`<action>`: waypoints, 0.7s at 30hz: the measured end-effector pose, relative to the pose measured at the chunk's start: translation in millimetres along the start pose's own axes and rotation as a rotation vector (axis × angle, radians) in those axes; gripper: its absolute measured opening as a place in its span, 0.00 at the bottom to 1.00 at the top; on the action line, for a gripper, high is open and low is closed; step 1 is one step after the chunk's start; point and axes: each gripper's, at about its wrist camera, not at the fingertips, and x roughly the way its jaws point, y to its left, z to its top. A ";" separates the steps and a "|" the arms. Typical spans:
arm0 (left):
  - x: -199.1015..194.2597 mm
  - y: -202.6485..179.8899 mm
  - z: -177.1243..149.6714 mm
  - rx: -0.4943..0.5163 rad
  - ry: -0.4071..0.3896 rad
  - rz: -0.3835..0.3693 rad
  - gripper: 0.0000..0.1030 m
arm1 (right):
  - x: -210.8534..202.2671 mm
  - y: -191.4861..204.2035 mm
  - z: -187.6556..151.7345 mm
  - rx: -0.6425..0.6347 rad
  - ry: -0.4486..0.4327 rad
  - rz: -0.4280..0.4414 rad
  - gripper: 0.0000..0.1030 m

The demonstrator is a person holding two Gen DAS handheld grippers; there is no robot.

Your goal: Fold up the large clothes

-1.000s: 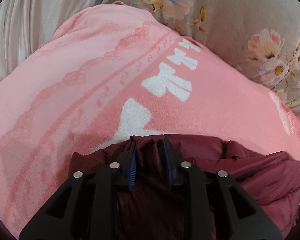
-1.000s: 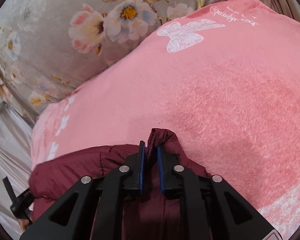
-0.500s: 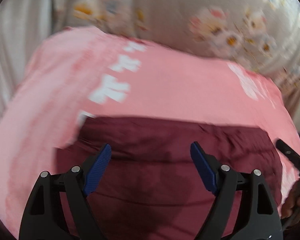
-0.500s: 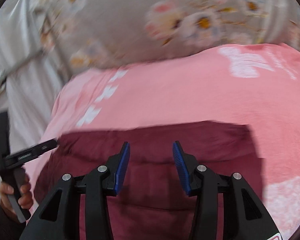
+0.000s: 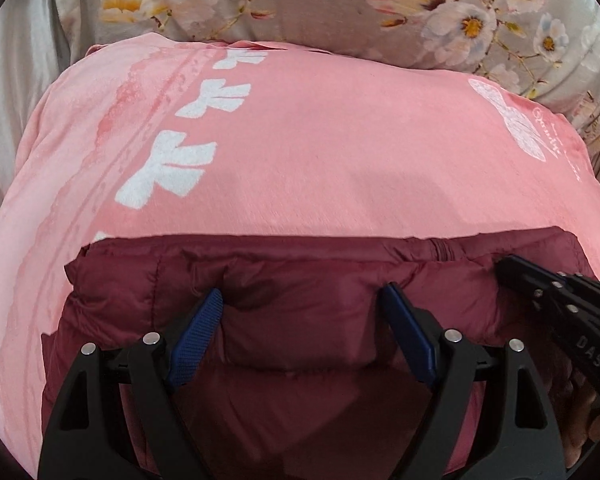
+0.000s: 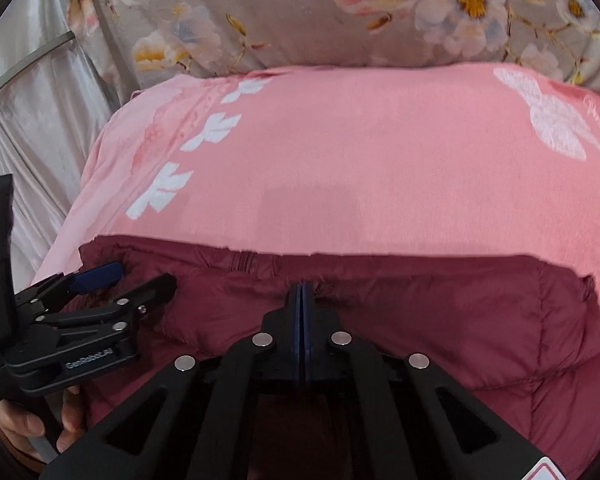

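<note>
A maroon puffer jacket (image 5: 148, 304) lies folded flat on a pink blanket (image 5: 320, 152), its far edge straight with a zipper showing. My left gripper (image 5: 302, 294) hovers over the jacket's left part with its jaws wide apart and its blue pads (image 5: 198, 336) gripping nothing. My right gripper (image 6: 302, 290) is shut above the jacket (image 6: 460, 320) near the zipper, and no cloth shows between its pads. Each gripper appears in the other's view: the right gripper (image 5: 508, 266) at the right edge, the left gripper (image 6: 136, 276) at the left.
The pink blanket (image 6: 360, 160) with white bow prints covers the bed. A grey floral sheet (image 5: 320, 4) lies beyond it. Pale satin cloth (image 5: 16, 80) hangs at the left. A person's hand (image 6: 20, 424) holds the left gripper's handle.
Both grippers let go of the jacket's fold and drew back from it. The left one opened wide. The right one opened, then shut empty. The jacket now lies flat.
</note>
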 end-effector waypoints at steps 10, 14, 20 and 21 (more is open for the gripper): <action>26.7 9.0 6.4 -0.037 -0.033 0.025 0.82 | 36.2 -11.2 2.7 0.050 0.018 0.014 0.00; 32.7 6.7 2.8 -0.043 -0.057 0.038 0.85 | 40.2 -9.7 -4.2 0.041 0.007 0.006 0.00; 36.7 2.3 1.1 -0.025 -0.062 0.058 0.87 | 40.1 -10.6 -9.3 0.047 -0.013 0.002 0.00; 37.3 2.0 0.9 -0.023 -0.061 0.060 0.87 | 40.1 -11.4 -9.4 0.051 -0.014 0.005 0.00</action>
